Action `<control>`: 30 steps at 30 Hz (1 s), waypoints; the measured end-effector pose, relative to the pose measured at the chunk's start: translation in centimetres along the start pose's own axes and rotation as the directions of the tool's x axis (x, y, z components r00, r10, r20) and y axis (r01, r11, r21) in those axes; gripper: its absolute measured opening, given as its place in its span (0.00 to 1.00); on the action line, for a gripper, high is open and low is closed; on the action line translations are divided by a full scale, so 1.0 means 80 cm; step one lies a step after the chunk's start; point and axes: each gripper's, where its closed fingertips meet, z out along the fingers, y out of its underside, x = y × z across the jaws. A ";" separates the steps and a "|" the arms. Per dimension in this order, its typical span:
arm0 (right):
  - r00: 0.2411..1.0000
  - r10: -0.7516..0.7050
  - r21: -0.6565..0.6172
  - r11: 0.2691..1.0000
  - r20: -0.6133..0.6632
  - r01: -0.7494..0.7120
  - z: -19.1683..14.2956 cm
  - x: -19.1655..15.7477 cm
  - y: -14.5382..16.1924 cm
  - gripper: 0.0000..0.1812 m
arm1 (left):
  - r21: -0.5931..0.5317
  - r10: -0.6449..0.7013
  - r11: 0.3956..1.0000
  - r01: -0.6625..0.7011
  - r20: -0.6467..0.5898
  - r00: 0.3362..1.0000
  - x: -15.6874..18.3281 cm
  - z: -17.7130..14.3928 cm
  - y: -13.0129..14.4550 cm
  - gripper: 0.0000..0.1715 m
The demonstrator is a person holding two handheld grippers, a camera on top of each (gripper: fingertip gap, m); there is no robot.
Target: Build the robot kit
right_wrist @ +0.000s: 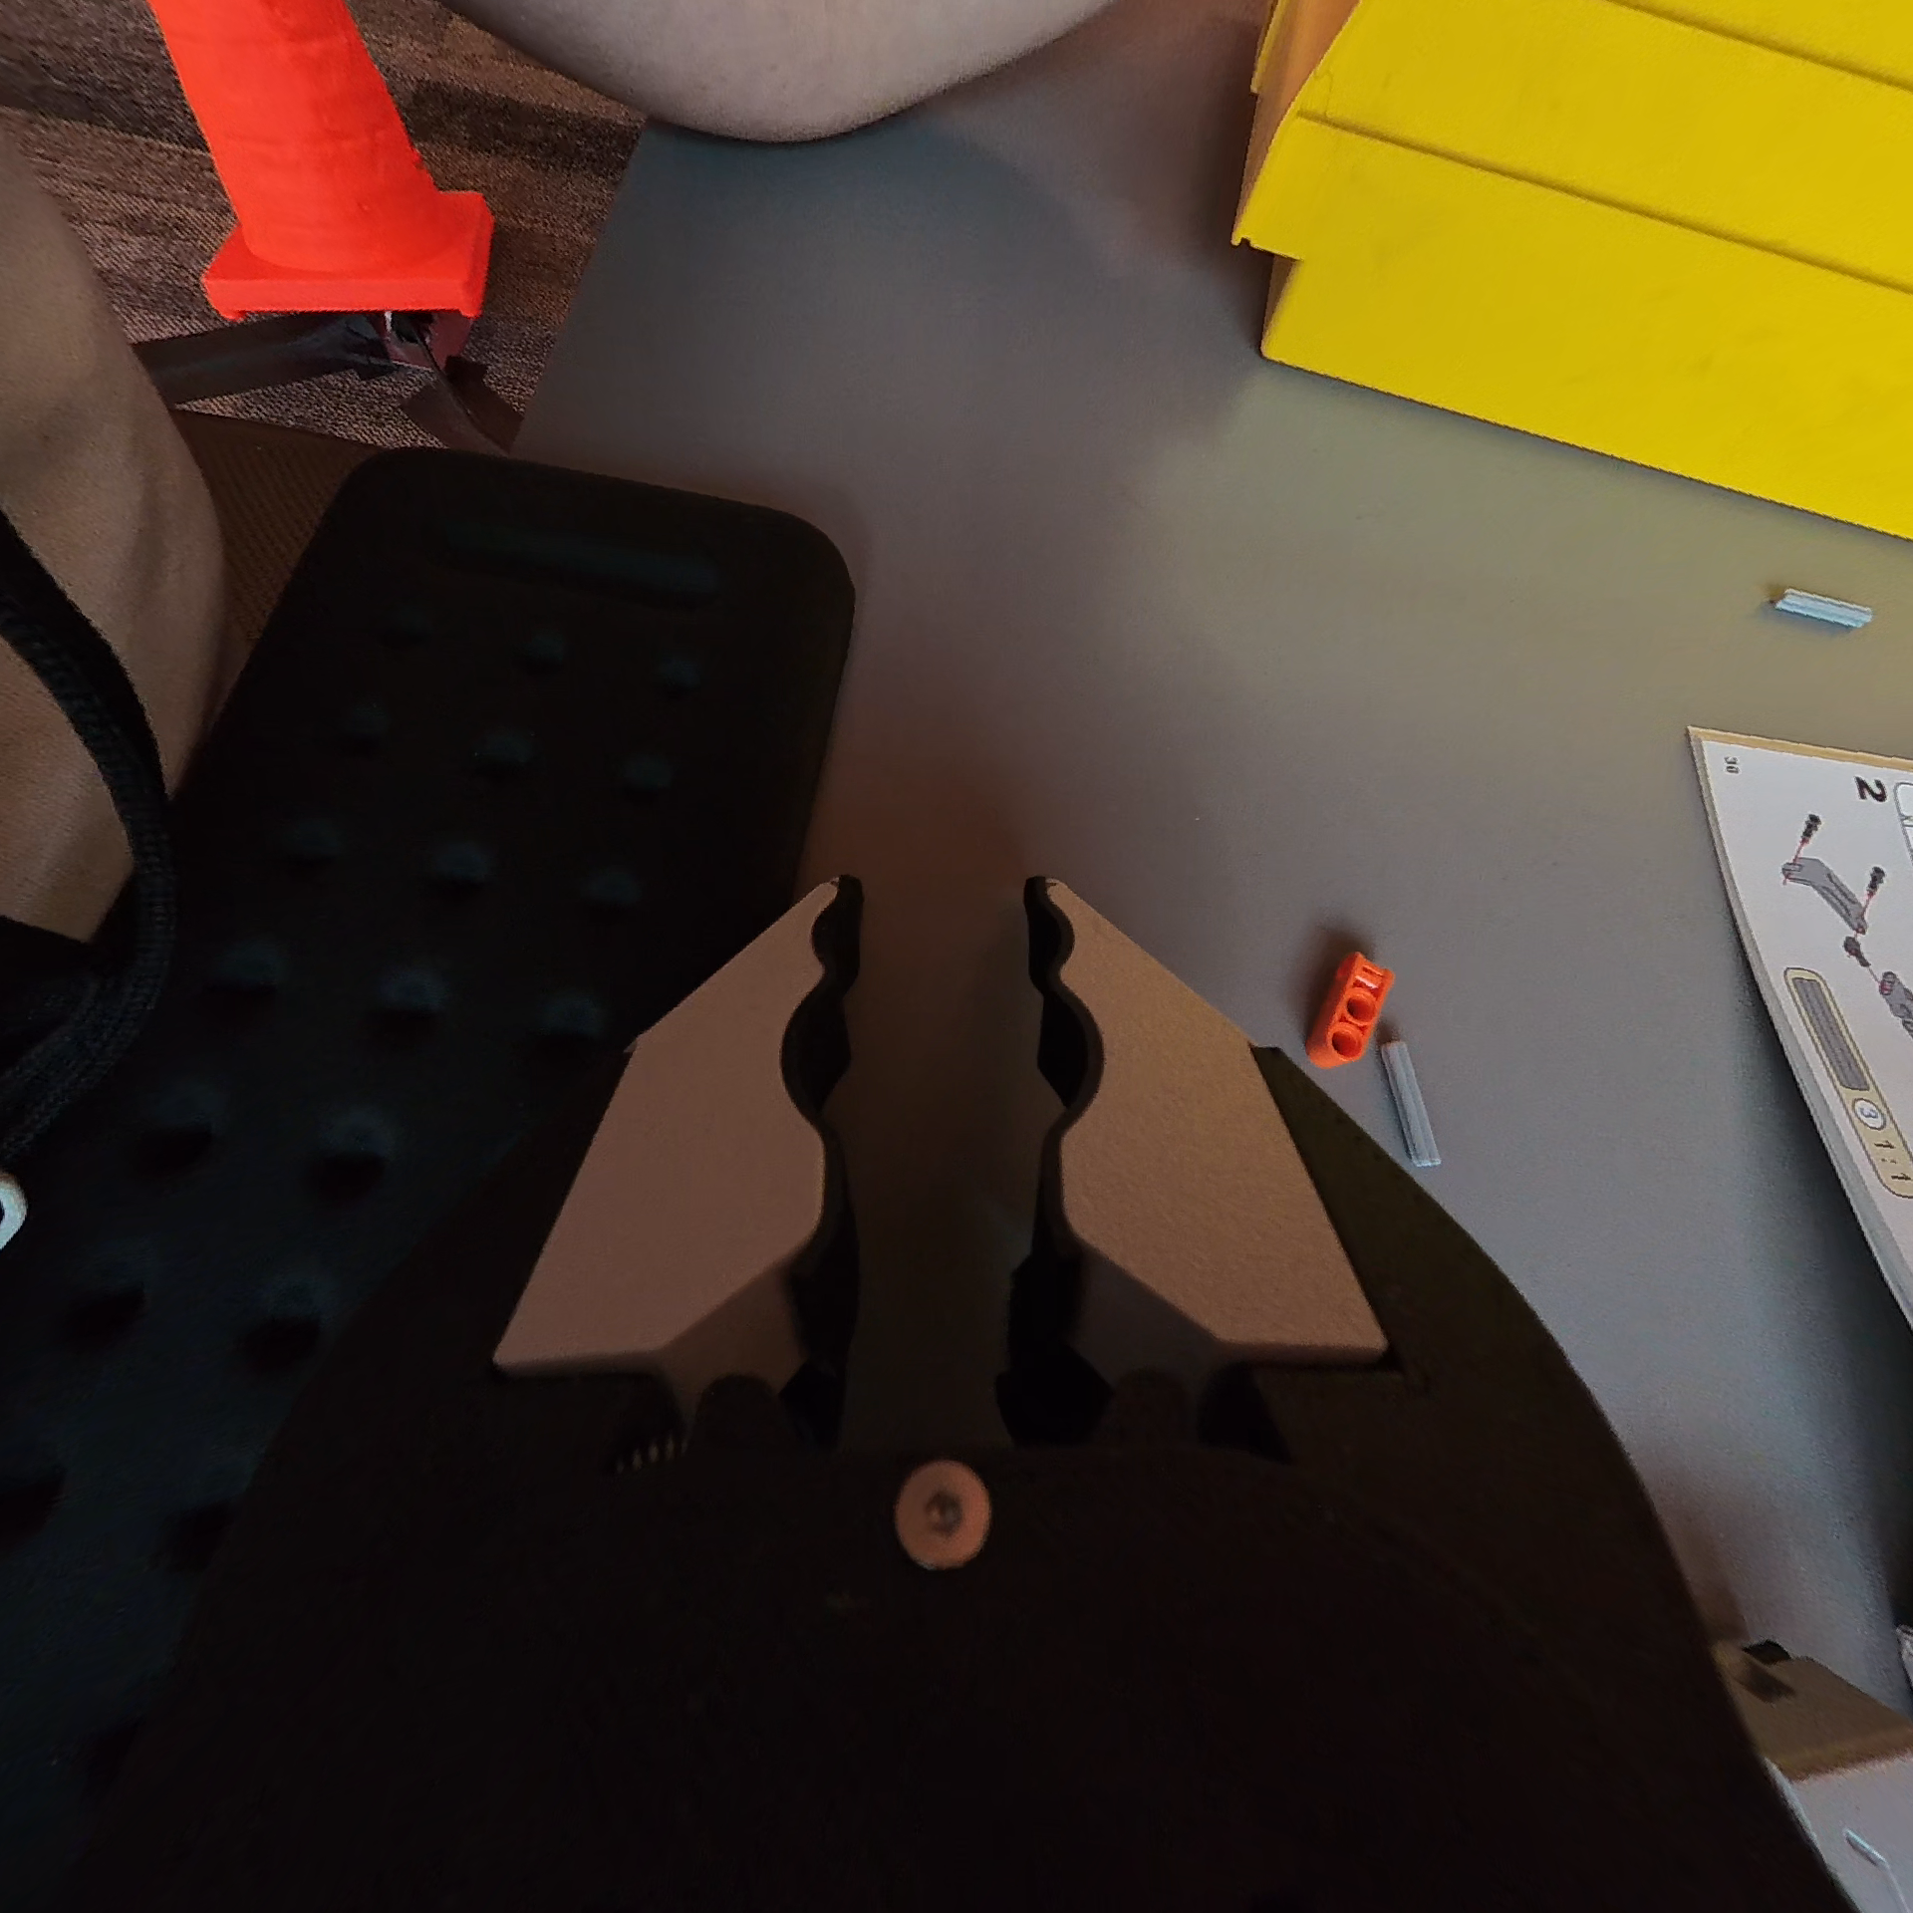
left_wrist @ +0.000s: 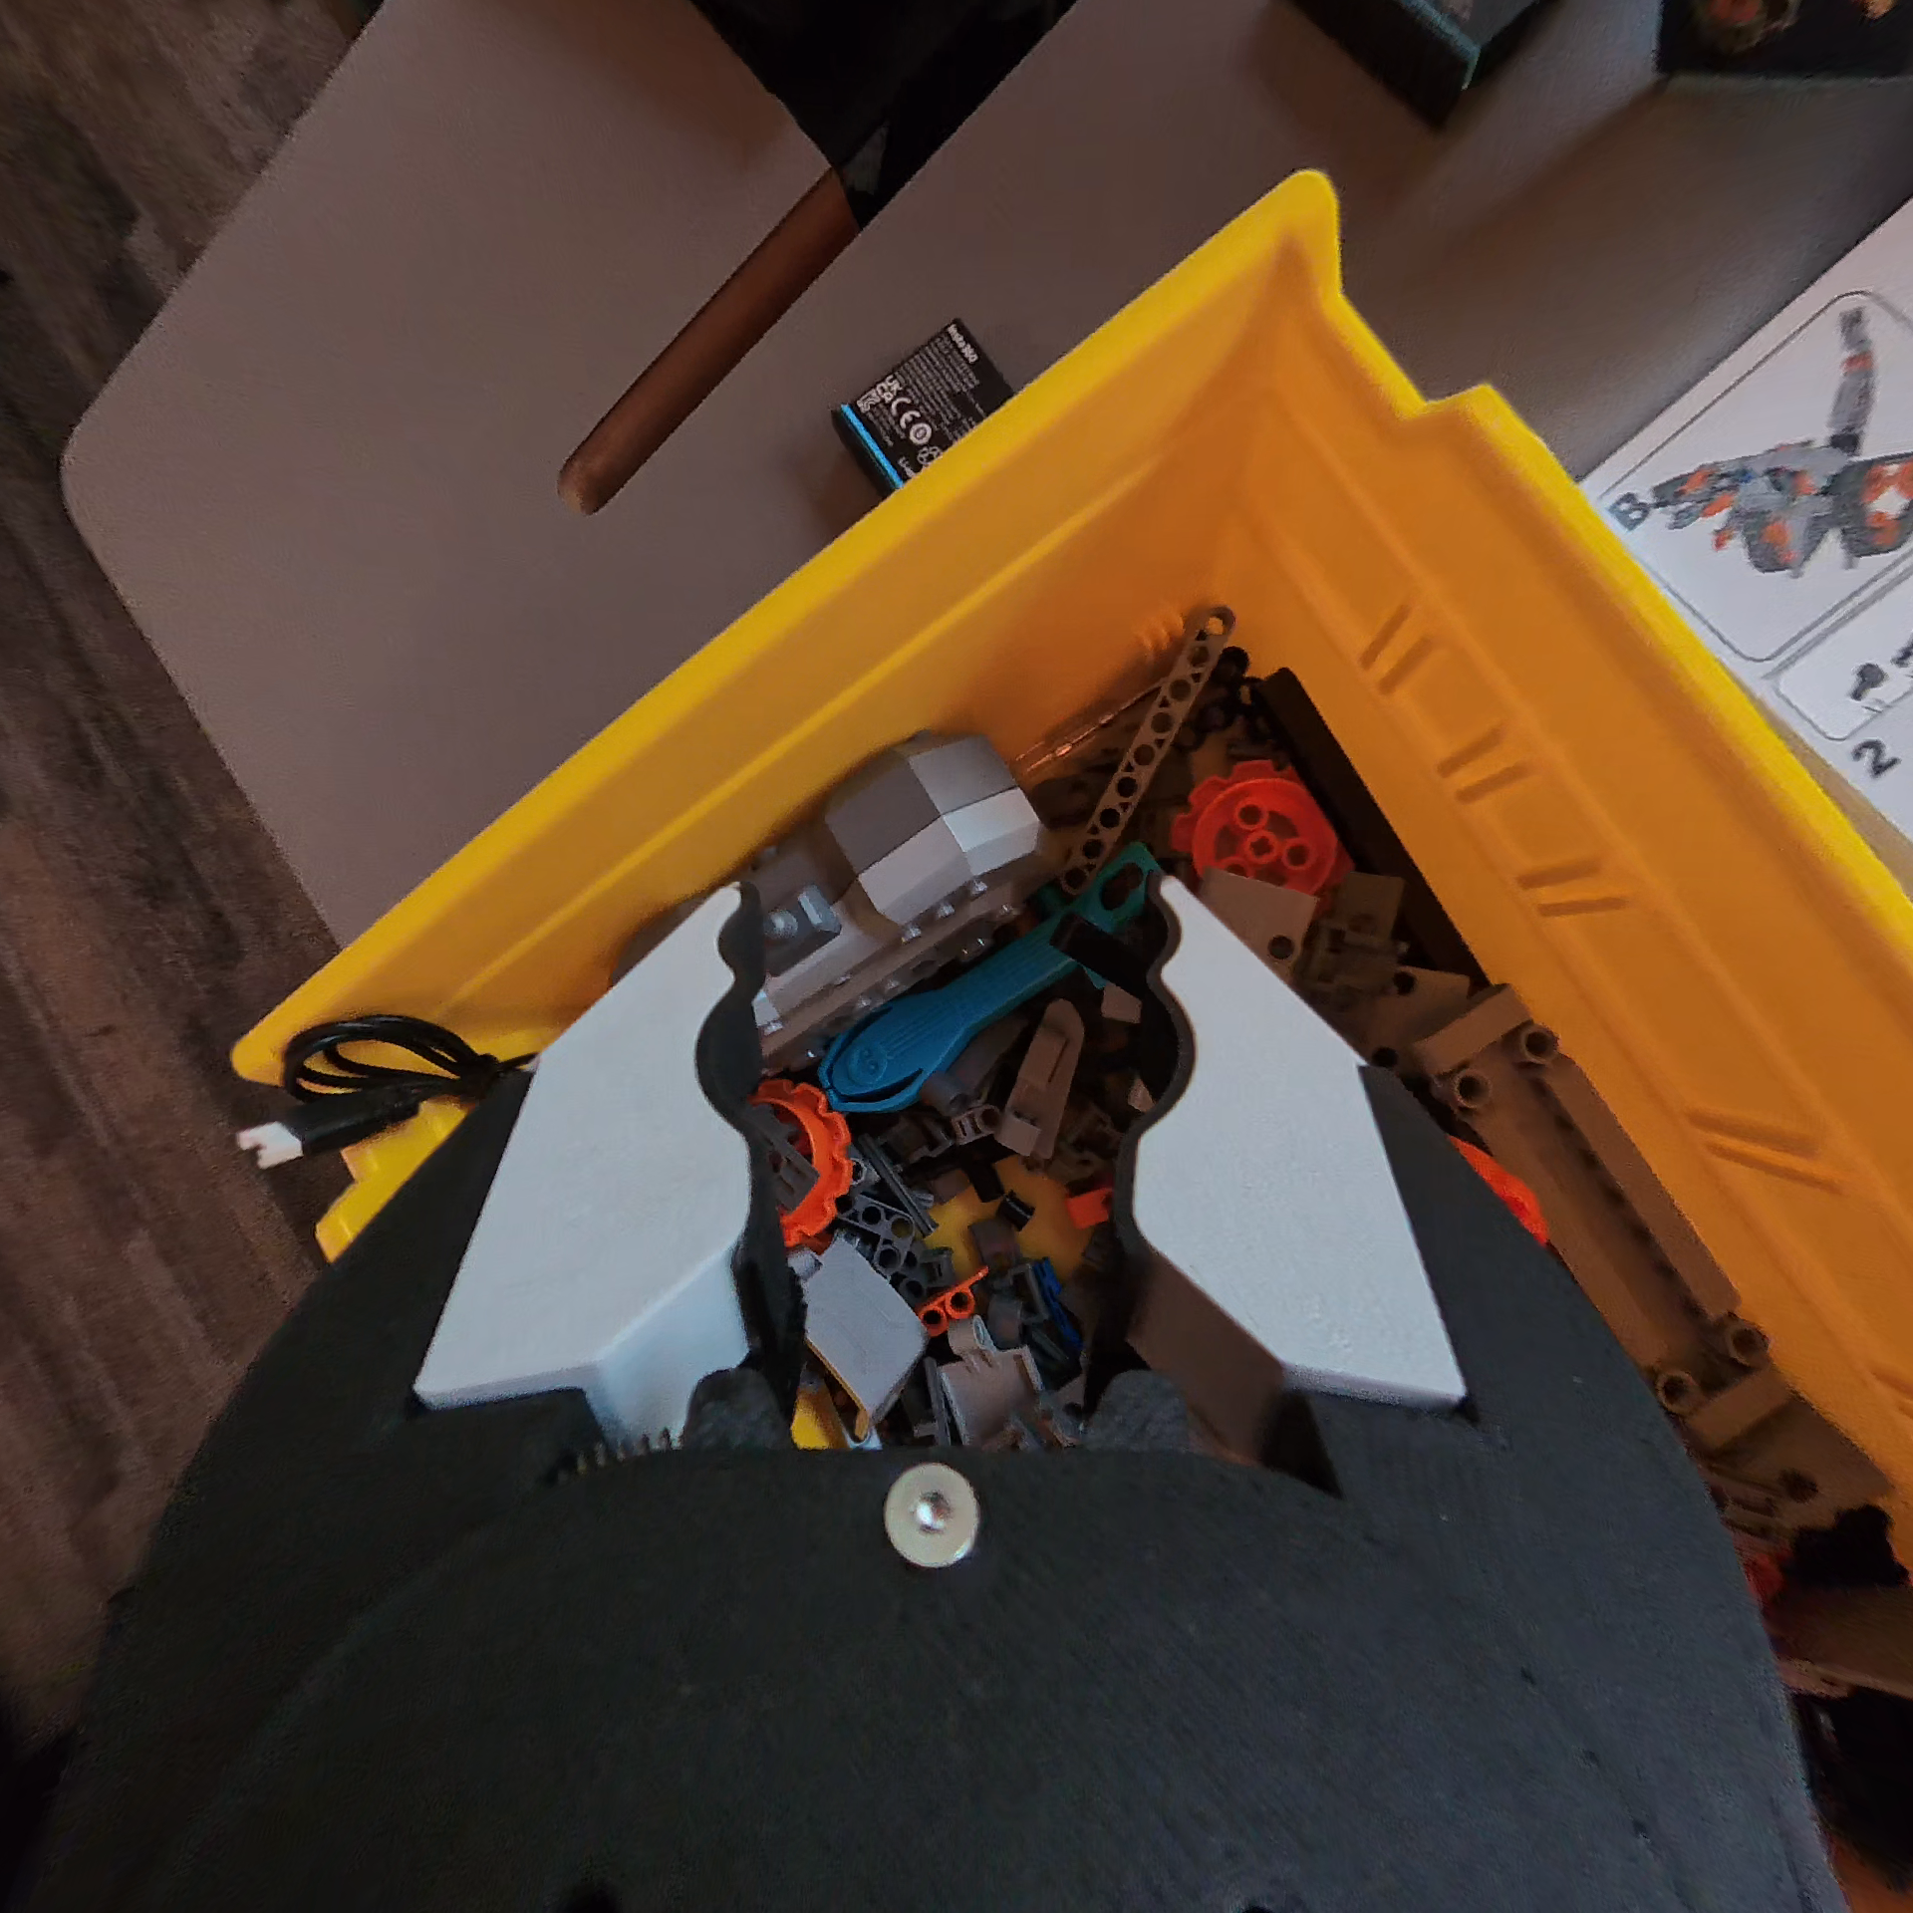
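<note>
My left gripper [left_wrist: 947,911] is open and empty, held over a yellow bin [left_wrist: 1035,538] full of loose building-toy parts. Between its fingers lie a teal-blue separator tool [left_wrist: 932,1035], a grey and white block assembly [left_wrist: 921,839] and an orange gear [left_wrist: 813,1149]. A grey holed beam [left_wrist: 1149,745] and an orange wheel hub [left_wrist: 1258,833] lie farther in. My right gripper [right_wrist: 942,895] is open and empty, low over the grey table [right_wrist: 1035,518]. A small orange brick [right_wrist: 1351,1007] and a pale grey axle [right_wrist: 1410,1102] lie just right of it.
A black battery [left_wrist: 926,399] and a black coiled cable [left_wrist: 362,1077] lie by the bin. An instruction booklet [right_wrist: 1832,994] lies at the right. The yellow bin [right_wrist: 1605,259] shows at the top right, with another pale axle [right_wrist: 1822,609] below it. A black perforated gripper body [right_wrist: 466,828] is left. An orange cone [right_wrist: 331,176] stands on the floor. The tips of one gripper are about 40 cm away from the tips of the other. My left gripper is the nearer one to the orange wheel hub [left_wrist: 1258,833]: about 5 cm, against 30 cm. My right gripper is the nearer one to the small orange brick [right_wrist: 1351,1007]: about 6 cm, against 30 cm.
</note>
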 end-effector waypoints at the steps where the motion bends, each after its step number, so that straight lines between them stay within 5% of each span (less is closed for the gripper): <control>1: 1.000 0.001 0.000 1.000 0.000 -0.001 0.000 0.000 0.000 0.18 | -0.004 0.003 1.000 -0.003 0.016 1.000 -0.001 0.002 -0.002 0.40; 5: 1.000 -0.002 0.000 1.000 -0.002 0.002 0.000 0.000 0.000 0.18 | 0.068 0.015 0.997 -0.023 0.114 0.993 -0.012 -0.008 -0.026 0.41; 7: 1.000 -0.001 0.000 1.000 -0.001 0.001 0.000 0.000 0.000 0.18 | 0.107 0.034 0.993 -0.040 0.061 0.998 0.004 -0.015 -0.037 0.35; 9: 1.000 0.001 0.000 1.000 0.000 -0.001 0.000 0.000 0.000 0.18 | 0.109 0.072 0.992 -0.068 -0.034 0.997 0.028 -0.014 -0.036 0.18; 11: 1.000 0.002 0.000 1.000 0.001 -0.002 0.000 0.000 0.000 0.18 | 0.059 0.129 0.990 -0.127 -0.023 0.991 0.032 -0.004 -0.024 0.09; 18: 1.000 0.000 0.000 1.000 -0.001 0.000 0.000 0.000 0.000 0.18 | -0.057 0.215 0.974 -0.221 -0.094 0.972 0.063 0.035 -0.005 0.19; 24: 1.000 0.000 0.000 1.000 0.000 0.000 0.000 0.000 0.000 0.18 | -0.170 0.012 0.984 -0.054 -0.240 0.971 0.080 0.030 0.022 0.19; 30: 1.000 0.004 0.000 1.000 0.001 -0.004 0.000 0.001 0.000 0.18 | -0.429 0.009 0.900 -0.082 -0.168 0.986 0.054 -0.005 0.099 0.07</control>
